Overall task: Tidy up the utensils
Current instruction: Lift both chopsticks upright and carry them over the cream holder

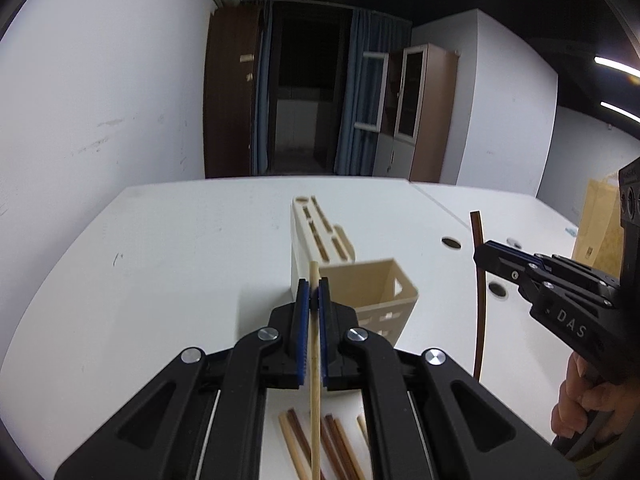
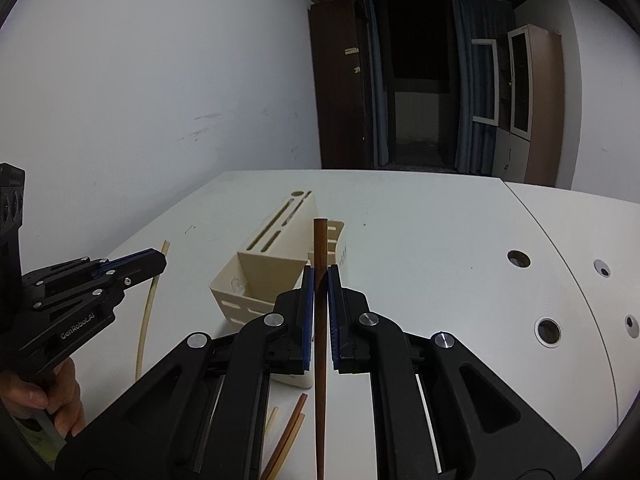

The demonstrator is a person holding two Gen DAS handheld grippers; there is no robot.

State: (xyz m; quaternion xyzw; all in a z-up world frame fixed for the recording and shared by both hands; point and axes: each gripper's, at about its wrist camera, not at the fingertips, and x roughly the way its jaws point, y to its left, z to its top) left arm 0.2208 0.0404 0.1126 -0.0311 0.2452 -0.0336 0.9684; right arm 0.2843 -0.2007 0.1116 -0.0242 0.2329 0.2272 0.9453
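Observation:
My left gripper (image 1: 314, 286) is shut on a light wooden chopstick (image 1: 315, 360), held above the white table (image 1: 180, 248). My right gripper (image 2: 319, 276) is shut on a dark brown chopstick (image 2: 319, 320). Both sticks run lengthwise between the blue pads and stick out past the tips. A cream utensil holder (image 1: 372, 296) with an open square bin and a slotted block (image 1: 316, 228) stands just beyond both grippers. Several loose light and dark chopsticks (image 1: 332, 444) lie on the table under the left gripper. The right gripper (image 1: 486, 254) with its dark stick also shows at the left wrist view's right edge.
Round cable holes (image 2: 549, 330) dot the table to the right. A seam (image 2: 560, 248) splits the tabletop. A hand (image 1: 580, 408) grips the right tool's handle. A white wall, a dark doorway and a cabinet (image 1: 424, 112) lie behind the table.

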